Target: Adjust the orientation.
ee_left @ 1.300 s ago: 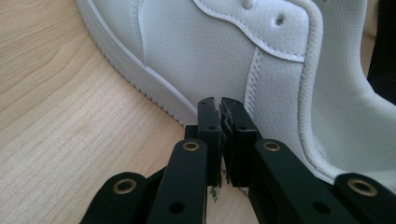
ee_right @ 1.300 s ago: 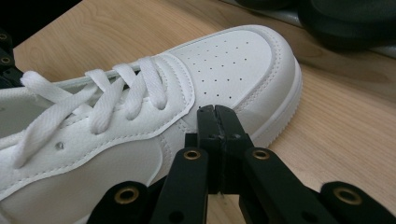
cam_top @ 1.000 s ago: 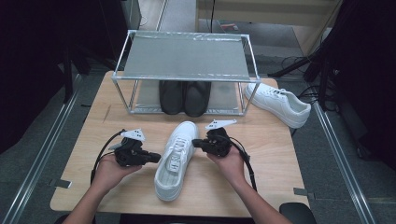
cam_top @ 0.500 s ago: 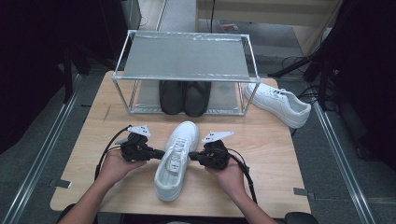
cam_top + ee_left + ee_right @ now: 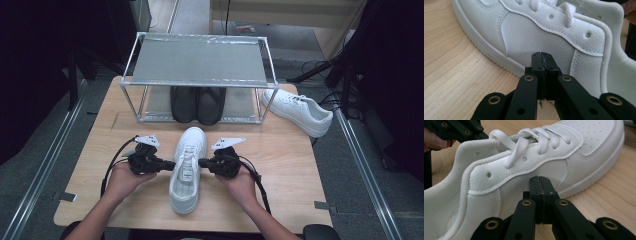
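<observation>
A white sneaker point(image 5: 187, 172) lies on the wooden table point(image 5: 285, 155), toe pointing away from me. My left gripper point(image 5: 171, 164) points at its left side, and its jaws have just been closing with nothing between them. In the left gripper view the shut tips point(image 5: 543, 56) rest against the sneaker's side panel point(image 5: 524, 35), above the sole. My right gripper point(image 5: 201, 162) points at the sneaker's right side. In the right gripper view its tips point(image 5: 540, 180) are shut and touch the side panel point(image 5: 506, 185) below the laces.
A metal wire rack point(image 5: 197, 60) stands at the back of the table with a pair of black shoes point(image 5: 197, 104) under it. A second white sneaker point(image 5: 298, 111) lies at the back right. Cables trail from both grippers toward me.
The right gripper has slid a little toward me along the sneaker's side. The left gripper's tip has come up against the sneaker's left side.
</observation>
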